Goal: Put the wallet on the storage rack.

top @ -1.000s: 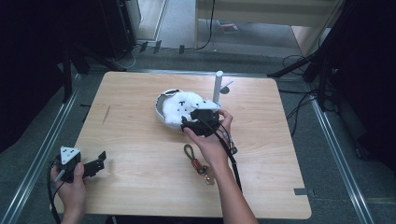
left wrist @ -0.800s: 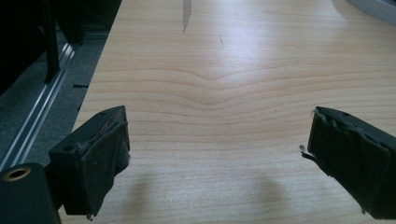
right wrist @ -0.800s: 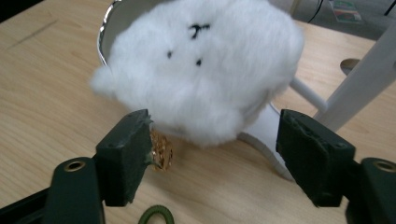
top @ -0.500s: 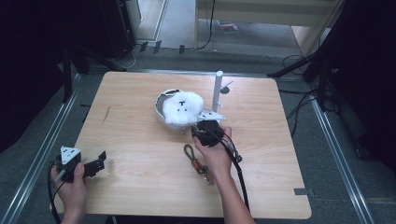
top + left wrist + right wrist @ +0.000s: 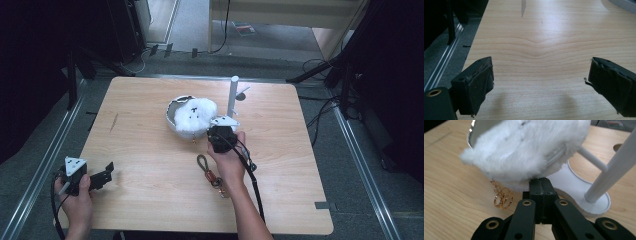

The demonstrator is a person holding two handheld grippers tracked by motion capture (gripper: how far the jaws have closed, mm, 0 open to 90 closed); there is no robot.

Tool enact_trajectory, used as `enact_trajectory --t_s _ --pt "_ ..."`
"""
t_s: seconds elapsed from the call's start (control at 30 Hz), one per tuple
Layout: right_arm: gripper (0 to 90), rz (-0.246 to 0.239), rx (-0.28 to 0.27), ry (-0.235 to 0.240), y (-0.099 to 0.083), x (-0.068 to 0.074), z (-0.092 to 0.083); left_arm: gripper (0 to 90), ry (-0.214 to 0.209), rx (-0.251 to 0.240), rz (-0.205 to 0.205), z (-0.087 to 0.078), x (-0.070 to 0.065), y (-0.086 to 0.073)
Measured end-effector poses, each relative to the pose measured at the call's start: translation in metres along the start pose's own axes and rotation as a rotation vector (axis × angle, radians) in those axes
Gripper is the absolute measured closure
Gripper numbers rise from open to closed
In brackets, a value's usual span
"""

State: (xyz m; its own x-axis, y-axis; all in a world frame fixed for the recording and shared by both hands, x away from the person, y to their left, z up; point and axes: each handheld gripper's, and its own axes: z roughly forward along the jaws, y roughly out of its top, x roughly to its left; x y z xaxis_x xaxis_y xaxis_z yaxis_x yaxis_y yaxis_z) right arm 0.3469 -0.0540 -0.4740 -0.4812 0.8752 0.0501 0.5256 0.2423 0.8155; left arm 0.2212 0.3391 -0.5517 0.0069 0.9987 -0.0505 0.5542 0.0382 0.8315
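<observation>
Drawn back toward the near edge since a second ago: right gripper (image 5: 220, 134), jaws just closing, now pressed together at lower rim of fluffy white pouch (image 5: 195, 115). Left gripper (image 5: 102, 176): unmoved at near-left corner. Left gripper view: spread padded jaws over bare pale wood table (image 5: 544, 37). Right gripper view: gold ring charm (image 5: 503, 200) dangling left; white post stand (image 5: 599, 195) right.

Bare tabletop (image 5: 150, 150) left; white stand (image 5: 233, 95), carabiner strap (image 5: 207, 170) hem right gripper (image 5: 220, 136).
</observation>
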Motion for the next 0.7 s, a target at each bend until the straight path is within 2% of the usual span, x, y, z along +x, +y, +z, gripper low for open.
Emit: enact_trajectory --t_s 0.17,0.33,0.6,0.7 --pt "90.0 -0.025 -0.038 0.017 0.015 0.009 -0.008 6.6 0.002 0.0 0.002 0.0 0.0 0.0" --pt "90.0 -0.037 -0.053 0.018 0.026 0.014 -0.007 6.6 0.0 -0.001 0.0 0.0 0.0 0.0" --pt "89.9 -0.078 -0.039 0.032 0.041 0.033 0.005 6.6 -0.003 0.0 -0.005 0.0 0.0 0.0" --pt "86.4 -0.082 -0.048 0.048 0.043 0.04 0.007 6.6 -0.005 -0.003 -0.009 0.0 0.001 0.0"
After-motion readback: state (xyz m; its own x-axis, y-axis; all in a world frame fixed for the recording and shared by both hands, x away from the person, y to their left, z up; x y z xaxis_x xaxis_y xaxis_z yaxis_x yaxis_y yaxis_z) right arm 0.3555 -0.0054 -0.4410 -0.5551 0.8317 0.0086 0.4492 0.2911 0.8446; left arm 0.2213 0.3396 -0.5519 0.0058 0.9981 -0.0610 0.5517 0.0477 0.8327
